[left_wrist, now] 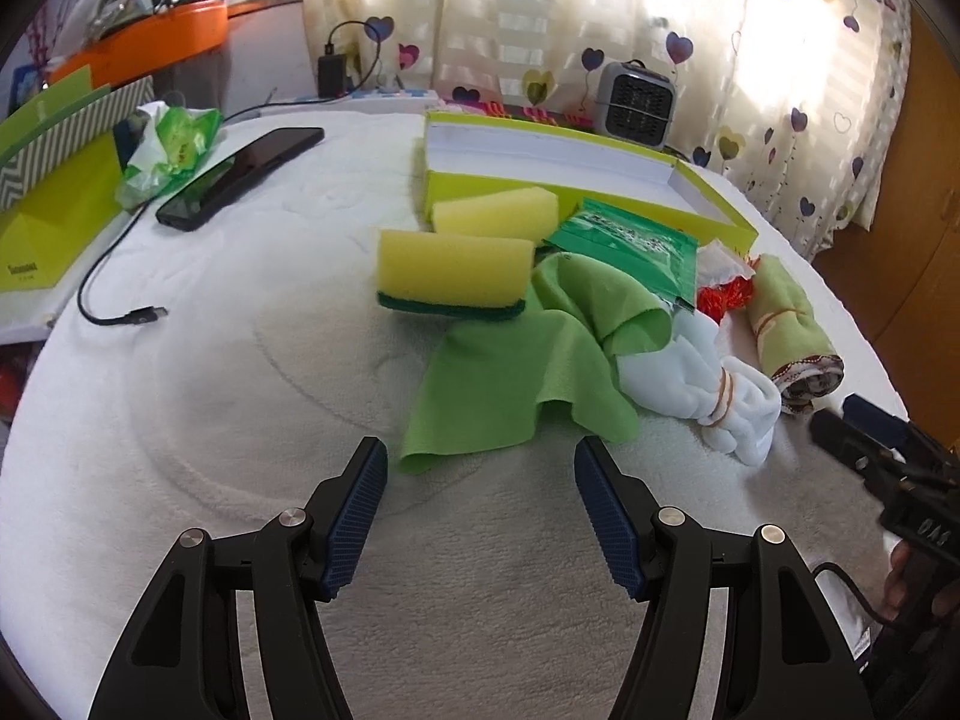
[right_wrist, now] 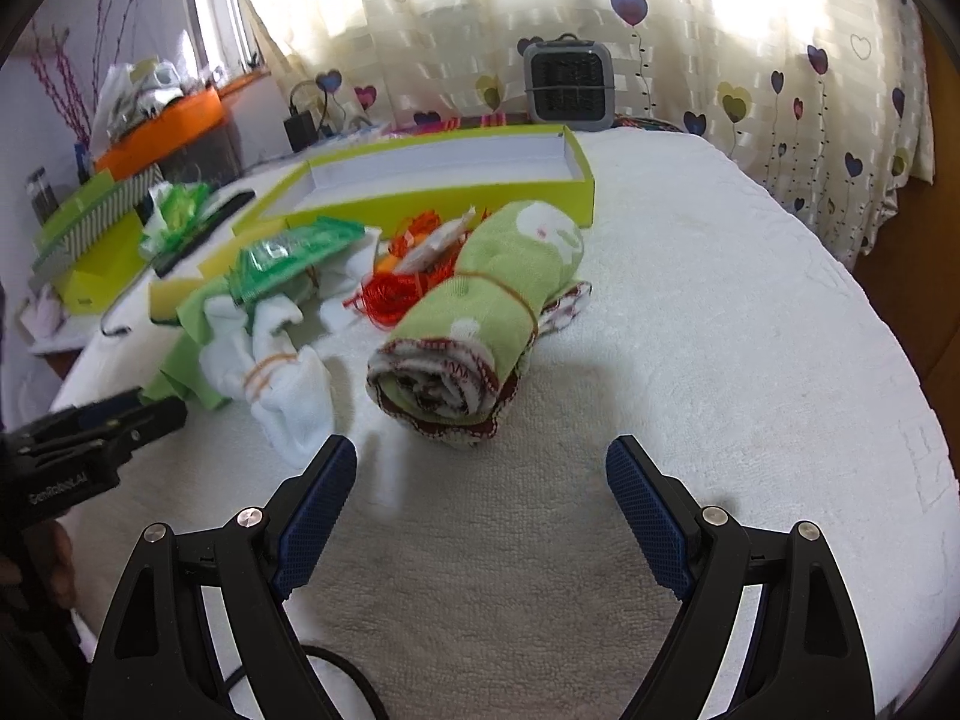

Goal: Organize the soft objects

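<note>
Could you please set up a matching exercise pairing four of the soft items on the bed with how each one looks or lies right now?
Things:
1. rolled green towel
2. white socks
3. green cloth
4. nearer sponge

States:
A. spread loose, unrolled
B. yellow with a dark green base
C. rolled, one rubber band, patterned edge at the end
D. white bundle, bound with rubber bands

Pairs: 1-C, 2-D, 3-A, 4-B

The green cloth (left_wrist: 510, 372) hides part of the white sock (left_wrist: 708, 384). A green packet (left_wrist: 636, 246) covers the box's (left_wrist: 600, 147) near wall. The orange tangle (right_wrist: 396, 294) is too blurred to identify.
</note>
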